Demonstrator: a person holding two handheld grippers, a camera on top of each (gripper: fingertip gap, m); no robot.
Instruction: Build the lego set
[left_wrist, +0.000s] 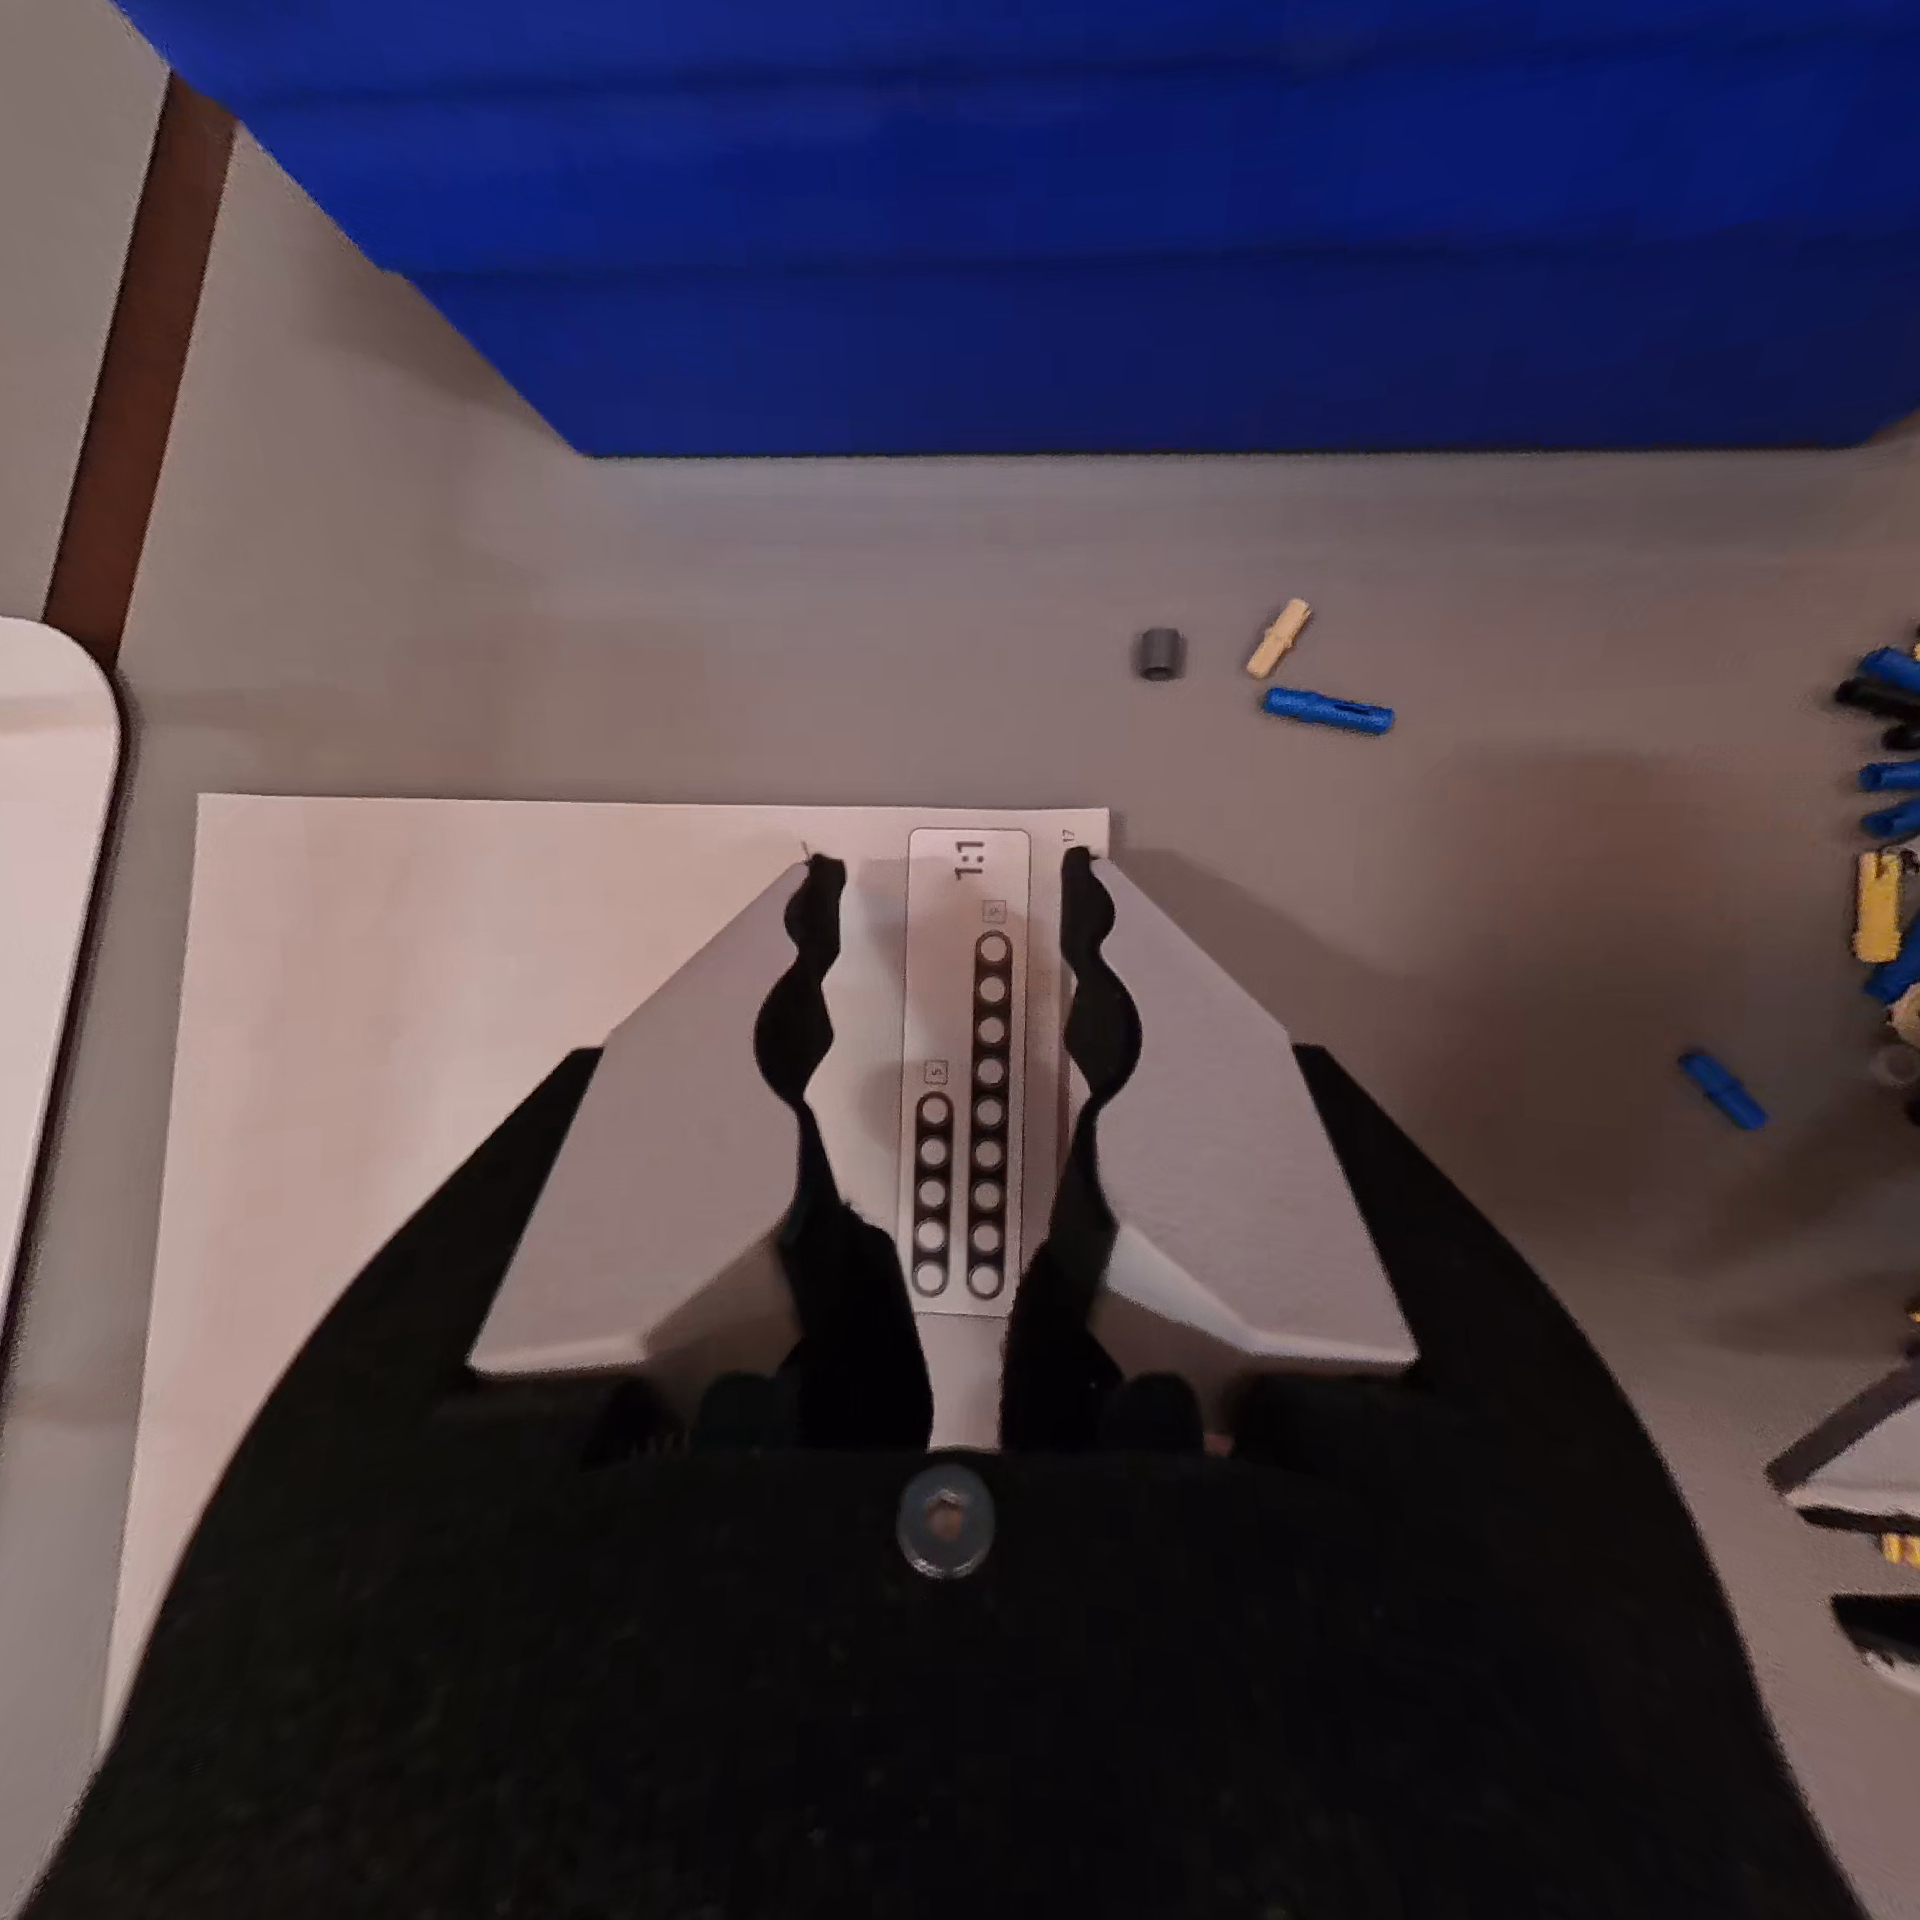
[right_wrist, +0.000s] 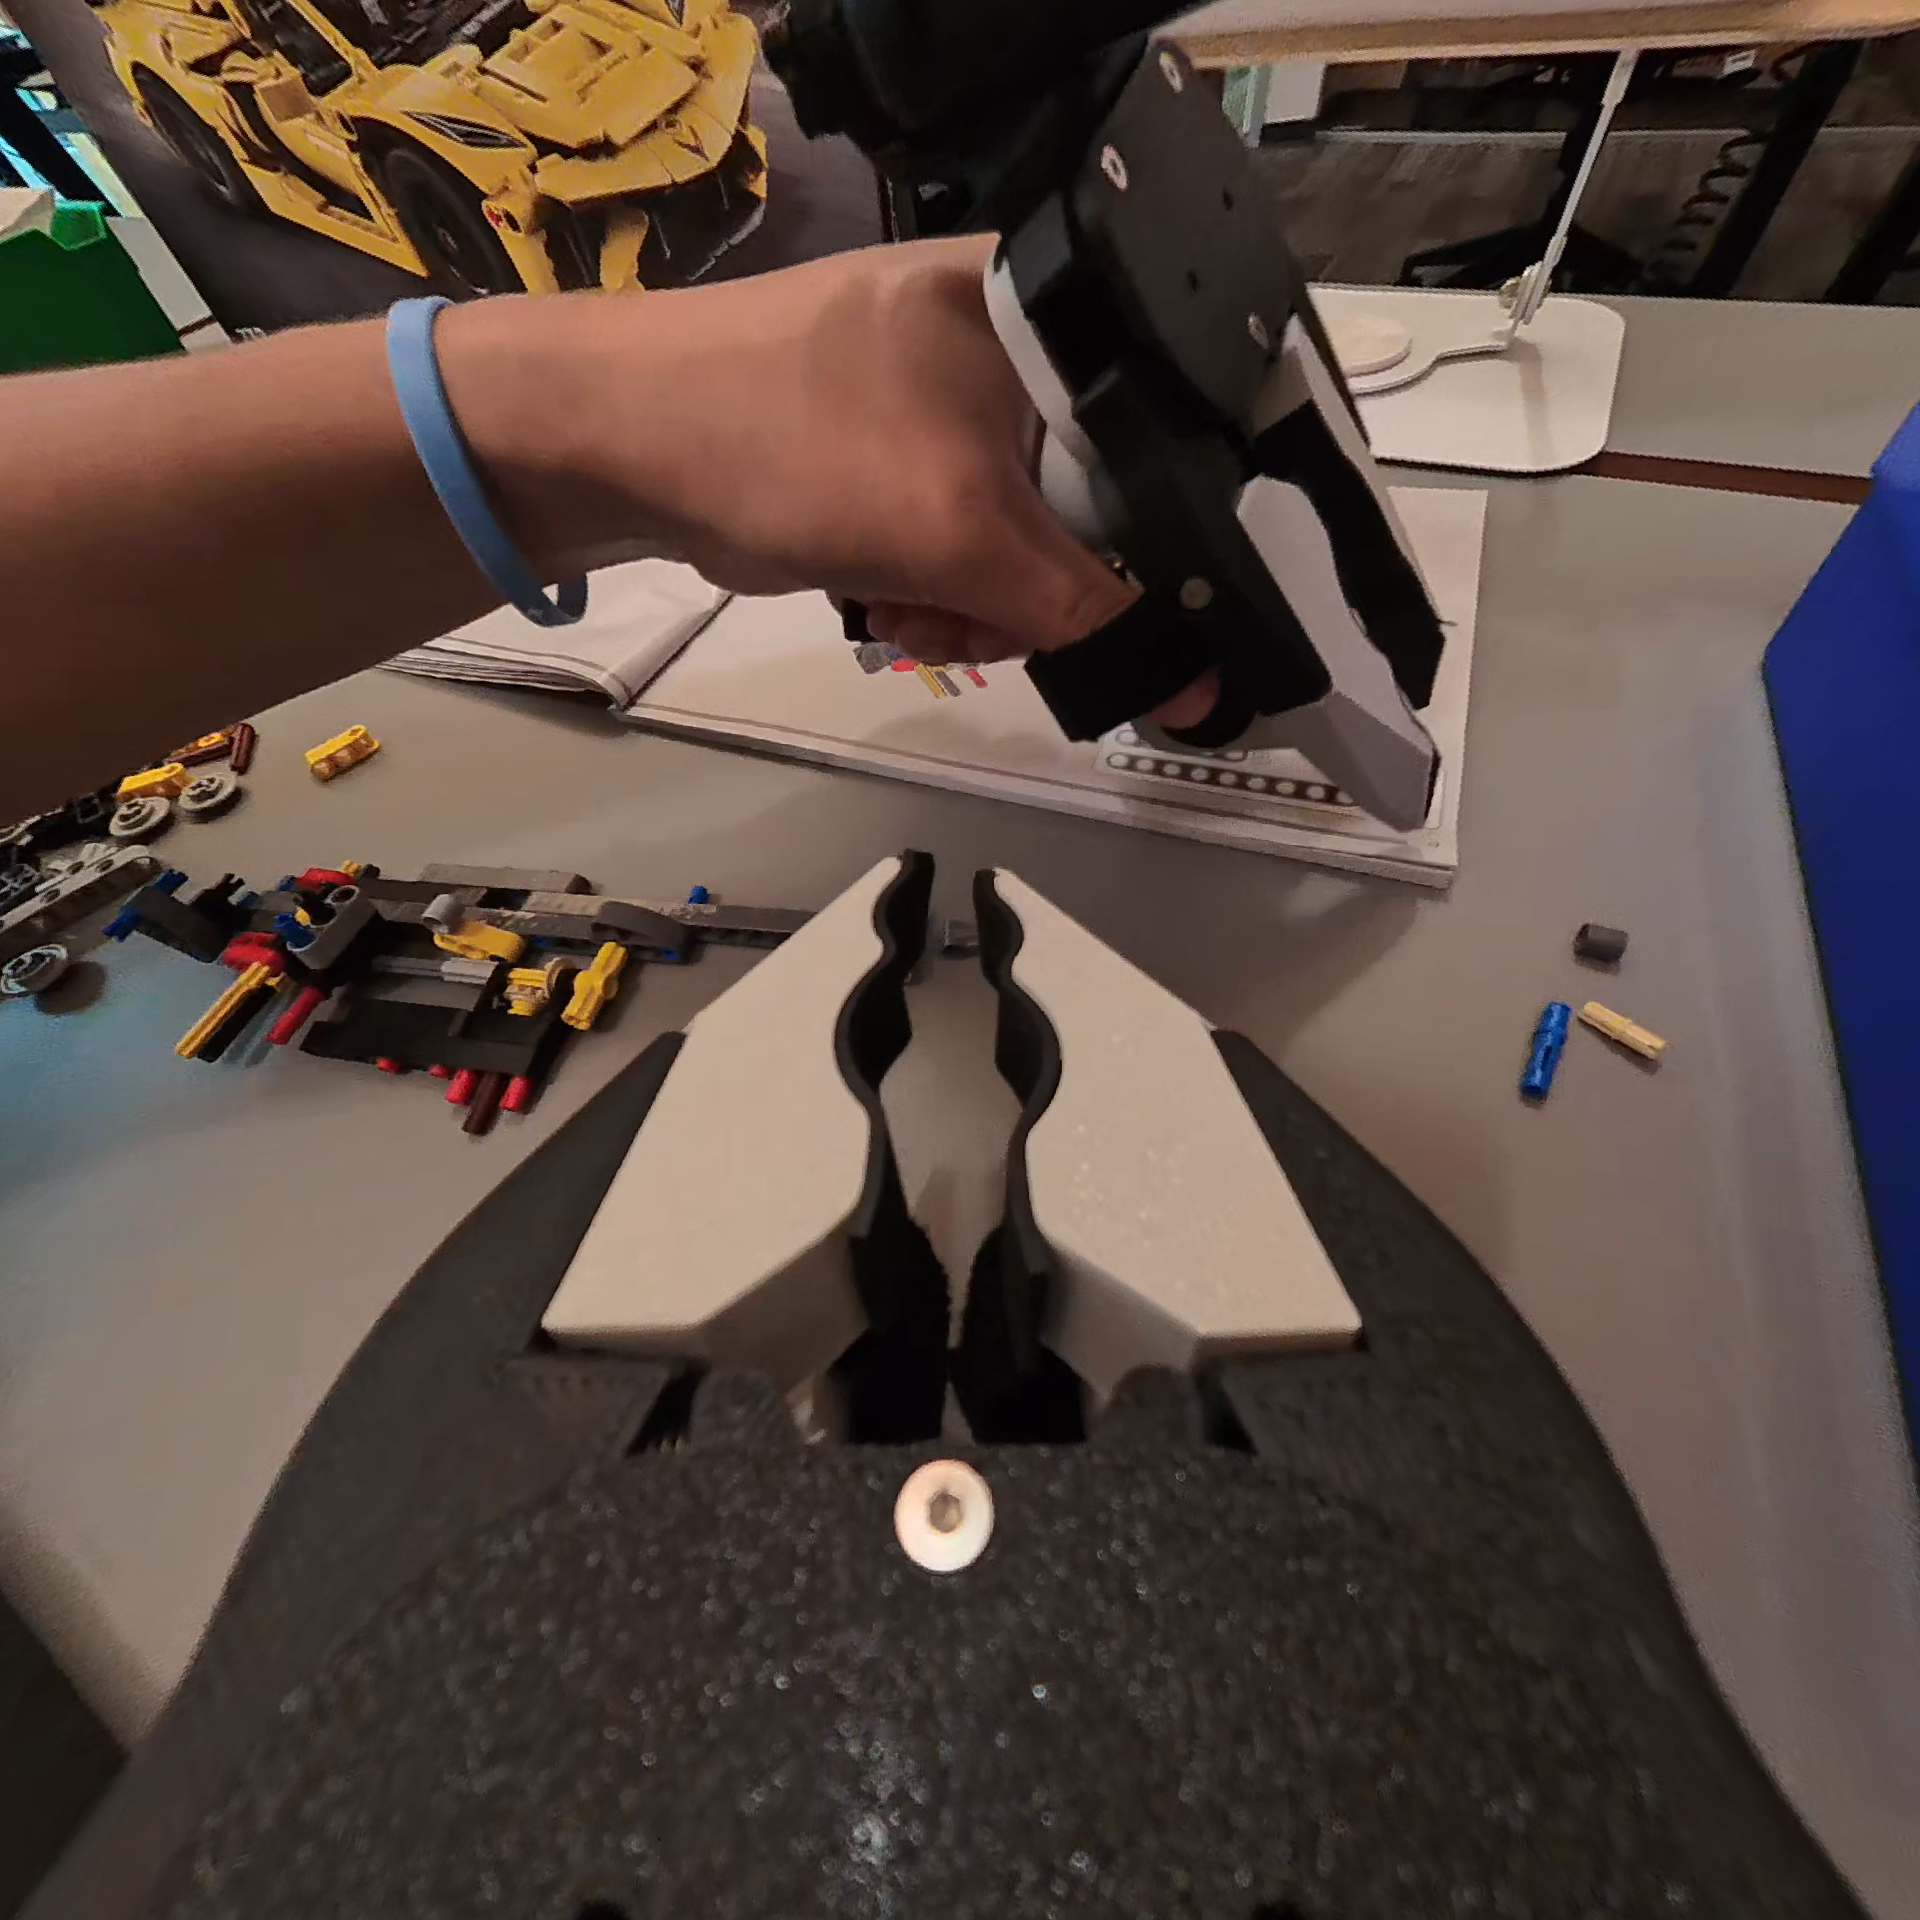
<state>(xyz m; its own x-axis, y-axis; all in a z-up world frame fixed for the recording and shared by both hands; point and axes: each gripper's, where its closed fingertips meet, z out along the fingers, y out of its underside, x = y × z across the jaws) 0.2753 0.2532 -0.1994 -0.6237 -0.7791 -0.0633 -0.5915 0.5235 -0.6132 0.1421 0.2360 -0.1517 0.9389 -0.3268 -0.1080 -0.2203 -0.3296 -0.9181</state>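
Observation:
My left gripper (left_wrist: 951, 860) is open and empty, its tips down on the corner of the open instruction booklet (left_wrist: 520, 987), astride a printed scale diagram of beams. In the right wrist view a hand holds it (right_wrist: 1425, 800) tilted onto that page (right_wrist: 1039, 727). My right gripper (right_wrist: 951, 871) hovers low over the grey table, its jaws a narrow gap apart with nothing held. The part-built lego assembly (right_wrist: 416, 966), in grey, black, yellow, red and blue, lies just left of its tips; its long grey beam reaches behind the fingers.
A grey bush (left_wrist: 1158, 655) (right_wrist: 1600, 943), a tan pin (left_wrist: 1278, 637) (right_wrist: 1621, 1031) and a blue pin (left_wrist: 1328, 712) (right_wrist: 1545, 1049) lie loose by the blue bin (left_wrist: 1039, 260) (right_wrist: 1860, 831). Loose parts (right_wrist: 135, 800) lie far left. A white lamp base (right_wrist: 1486, 384) stands behind the booklet. The part-built lego assembly (right_wrist: 416, 966) is about 15 cm from my right fingertips and 25 cm from my left.

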